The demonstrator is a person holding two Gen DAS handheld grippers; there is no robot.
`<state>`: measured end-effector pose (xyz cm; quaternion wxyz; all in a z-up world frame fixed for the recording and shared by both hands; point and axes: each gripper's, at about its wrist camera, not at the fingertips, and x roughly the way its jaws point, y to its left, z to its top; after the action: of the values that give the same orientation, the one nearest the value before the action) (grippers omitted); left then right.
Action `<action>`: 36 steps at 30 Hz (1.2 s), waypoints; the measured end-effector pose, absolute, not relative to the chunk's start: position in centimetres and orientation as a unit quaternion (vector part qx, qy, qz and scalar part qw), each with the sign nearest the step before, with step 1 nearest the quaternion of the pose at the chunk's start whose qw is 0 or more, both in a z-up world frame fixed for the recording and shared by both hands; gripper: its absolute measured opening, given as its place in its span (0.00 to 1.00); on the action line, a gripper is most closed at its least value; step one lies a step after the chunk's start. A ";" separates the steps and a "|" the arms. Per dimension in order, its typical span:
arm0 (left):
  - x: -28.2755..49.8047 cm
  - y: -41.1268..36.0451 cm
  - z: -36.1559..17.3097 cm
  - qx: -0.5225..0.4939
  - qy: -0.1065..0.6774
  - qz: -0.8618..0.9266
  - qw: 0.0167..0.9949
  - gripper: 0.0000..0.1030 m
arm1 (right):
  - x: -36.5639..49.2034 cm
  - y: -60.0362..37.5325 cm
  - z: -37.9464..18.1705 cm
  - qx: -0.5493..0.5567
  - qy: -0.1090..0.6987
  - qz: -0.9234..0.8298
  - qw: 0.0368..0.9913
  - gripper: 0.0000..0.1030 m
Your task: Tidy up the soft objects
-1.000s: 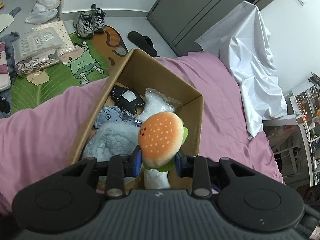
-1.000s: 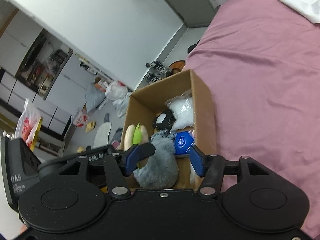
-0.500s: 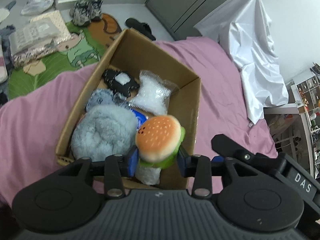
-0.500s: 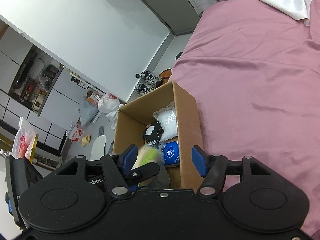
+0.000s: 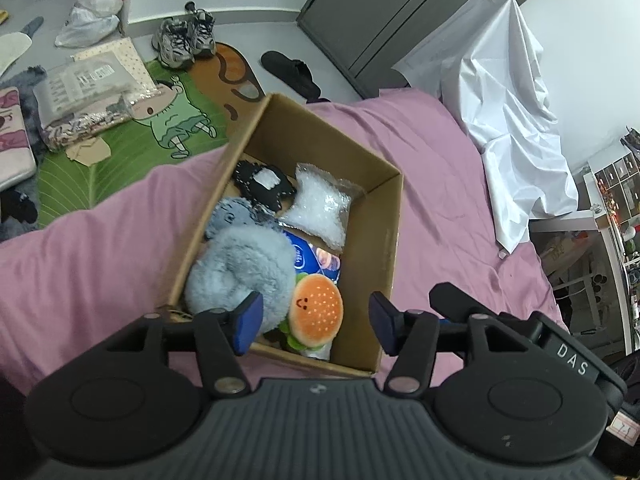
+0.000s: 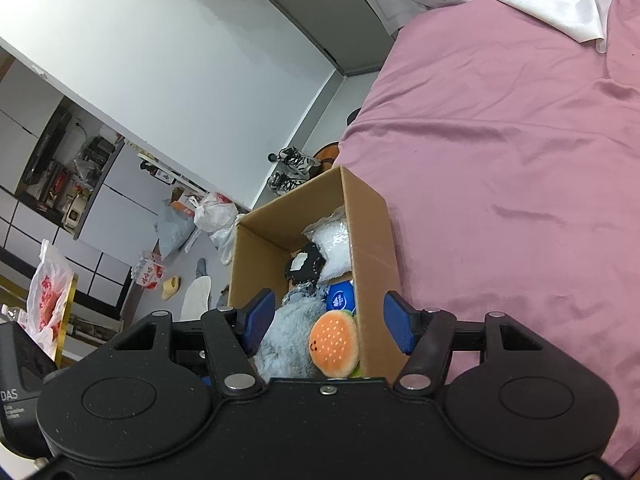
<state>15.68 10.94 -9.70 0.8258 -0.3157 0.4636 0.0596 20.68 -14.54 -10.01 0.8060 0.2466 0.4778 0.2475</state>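
left gripper: jaws opening, nothing gripped | burger plush in box | right gripper: jaws half open, hold nothing

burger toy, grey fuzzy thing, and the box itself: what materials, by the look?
Burger toy: short-pile plush, matte, printed or stitched face; likely stuffed fabric.
Grey fuzzy thing: long-pile faux fur, fluffy, fibres standing out.
Box: plain brown corrugated cardboard, matte, raw cut rim.
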 end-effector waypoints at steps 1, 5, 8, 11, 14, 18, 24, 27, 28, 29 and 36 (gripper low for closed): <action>15.4 11.0 -9.4 -0.312 0.461 0.062 0.828 0.61 | 20.6 -14.5 -9.9 0.244 0.477 0.249 0.807 0.58; 14.5 11.3 -8.2 -0.302 0.453 0.067 0.836 0.68 | 20.1 -14.3 -9.3 0.234 0.476 0.247 0.811 0.61; 13.9 11.5 -7.3 -0.299 0.449 0.068 0.839 0.72 | 19.7 -14.1 -8.6 0.219 0.472 0.249 0.817 0.66; 13.3 11.5 -6.3 -0.289 0.445 0.066 0.845 0.74 | 19.1 -14.0 -7.7 0.195 0.465 0.241 0.829 0.73; 12.6 11.3 -5.3 -0.273 0.442 0.064 0.852 0.79 | 18.4 -14.3 -7.0 0.181 0.458 0.231 0.839 0.78; 11.5 11.1 -4.3 -0.253 0.437 0.060 0.861 0.82 | 17.5 -14.6 -6.1 0.166 0.454 0.225 0.846 0.87; 9.9 10.9 -2.9 -0.237 0.432 0.051 0.869 0.87 | 15.4 -14.7 -4.3 0.145 0.435 0.226 0.860 1.00; 8.9 10.6 -2.1 -0.226 0.426 0.047 0.875 0.88 | 14.6 -14.9 -3.3 0.140 0.430 0.232 0.861 1.00; 8.6 10.5 -1.9 -0.224 0.425 0.046 0.876 0.88 | 14.3 -15.1 -2.9 0.142 0.429 0.234 0.861 1.00; 8.3 10.5 -1.7 -0.220 0.424 0.044 0.877 0.89 | 14.0 -15.2 -2.5 0.142 0.427 0.237 0.861 1.00; 6.1 9.6 -0.2 -0.203 0.414 0.035 0.886 0.95 | 11.3 -15.5 0.6 0.108 0.411 0.256 0.868 1.00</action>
<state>6.07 9.65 -0.21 0.8864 -0.2035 0.4144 0.0353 11.35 -15.45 0.59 0.8680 0.1081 0.4113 0.2563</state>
